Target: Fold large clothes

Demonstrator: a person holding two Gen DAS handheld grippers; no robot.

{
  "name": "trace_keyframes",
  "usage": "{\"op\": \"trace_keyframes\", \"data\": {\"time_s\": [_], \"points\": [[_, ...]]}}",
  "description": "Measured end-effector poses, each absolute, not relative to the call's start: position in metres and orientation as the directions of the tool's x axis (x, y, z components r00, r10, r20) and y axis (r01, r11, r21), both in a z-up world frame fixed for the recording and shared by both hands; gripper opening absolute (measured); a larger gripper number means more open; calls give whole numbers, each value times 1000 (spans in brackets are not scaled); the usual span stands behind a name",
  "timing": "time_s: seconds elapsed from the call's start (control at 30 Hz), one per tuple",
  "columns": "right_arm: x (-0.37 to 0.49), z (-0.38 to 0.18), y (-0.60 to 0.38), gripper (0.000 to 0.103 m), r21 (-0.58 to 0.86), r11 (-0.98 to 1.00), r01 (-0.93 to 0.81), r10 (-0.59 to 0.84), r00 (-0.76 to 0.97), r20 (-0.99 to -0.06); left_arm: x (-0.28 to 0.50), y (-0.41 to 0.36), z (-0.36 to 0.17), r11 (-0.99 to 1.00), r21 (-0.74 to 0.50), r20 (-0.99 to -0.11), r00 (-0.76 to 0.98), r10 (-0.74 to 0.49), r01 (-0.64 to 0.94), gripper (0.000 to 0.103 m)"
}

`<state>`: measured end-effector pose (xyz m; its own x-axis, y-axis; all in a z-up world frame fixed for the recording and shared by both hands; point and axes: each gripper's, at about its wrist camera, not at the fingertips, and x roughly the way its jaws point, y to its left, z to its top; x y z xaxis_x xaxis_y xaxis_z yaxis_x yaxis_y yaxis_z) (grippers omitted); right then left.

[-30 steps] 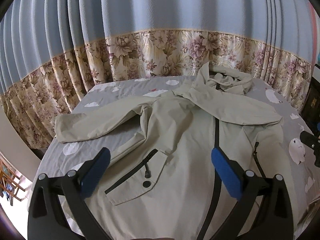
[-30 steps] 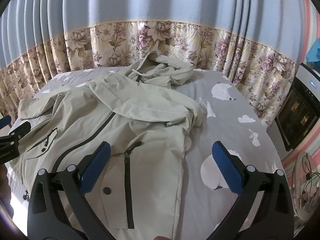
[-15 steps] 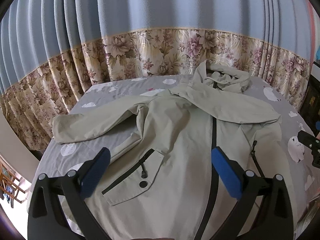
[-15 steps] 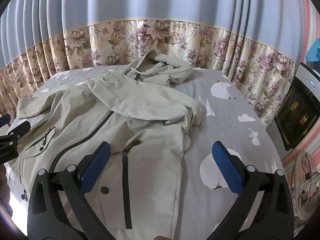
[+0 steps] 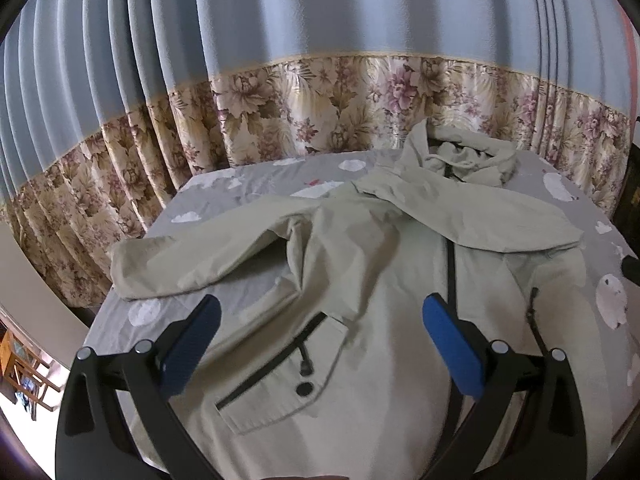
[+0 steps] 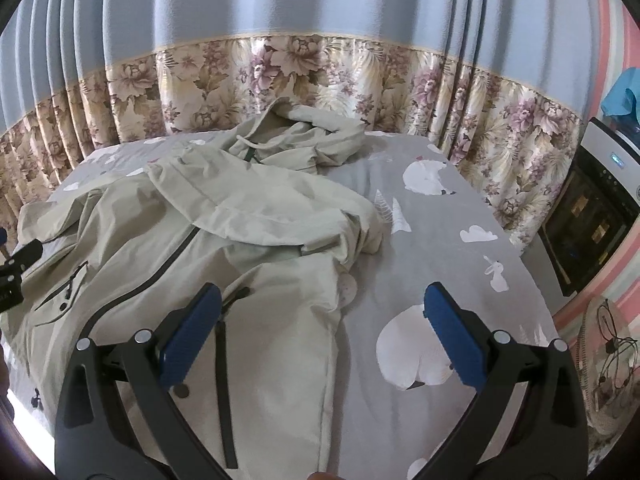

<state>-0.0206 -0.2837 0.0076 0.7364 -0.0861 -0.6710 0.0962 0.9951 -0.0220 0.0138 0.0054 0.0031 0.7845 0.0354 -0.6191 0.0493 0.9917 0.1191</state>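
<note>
A beige hooded jacket (image 5: 372,280) lies front up on a bed covered by a grey sheet (image 5: 248,188) printed with white animals and clouds. Its hood (image 5: 468,156) is bunched at the far end near the curtain (image 5: 320,40), which is blue above and floral below.

The left wrist view shows what the other cannot: the jacket's one sleeve (image 5: 200,260) stretched out flat toward the bed's left edge, and a chest pocket (image 5: 280,364) with a dark zip, a pull tab and a snap button. The other sleeve (image 5: 480,216) is folded across the chest, over the dark central zipper (image 5: 451,276). The left hand-held gripper (image 5: 320,344) hovers above the jacket's lower front with its blue-padded fingers (image 5: 192,344) spread wide, holding nothing. A dark tip of the right tool shows at the right edge.

The right wrist view shows the bed's other side: the bare sheet beside the jacket with a large white bear print (image 6: 416,360), a dark-fronted appliance (image 6: 588,220) with a white top past the bed, and a fan grille with cables (image 6: 608,364) low at the right. Here the folded sleeve (image 6: 280,208) ends in a crumpled cuff near the jacket's side edge, and a second zipped pocket (image 6: 222,344) is visible. The right hand-held gripper (image 6: 320,340) is also wide open and empty, one finger (image 6: 192,340) over the jacket's hem area and the other over the sheet. The left hand-held gripper (image 6: 12,272) appears at the far left edge.
</note>
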Motion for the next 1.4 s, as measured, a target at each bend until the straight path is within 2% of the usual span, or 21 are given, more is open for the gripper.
{"op": "trace_keyframes", "data": {"time_s": [0.47,1.2,1.4], "points": [[-4,9,-299,100,-38,993,113,-110,741,-662,63,12,16,985,169,-580,812,68,39,101],[7,-1,-297,100,-39,993,108,-106,727,-679,65,-1,6,986,150,-610,791,35,72,101],[8,-3,-301,100,-50,993,111,-115,725,-679,76,-8,12,975,195,-591,806,31,106,101]]}}
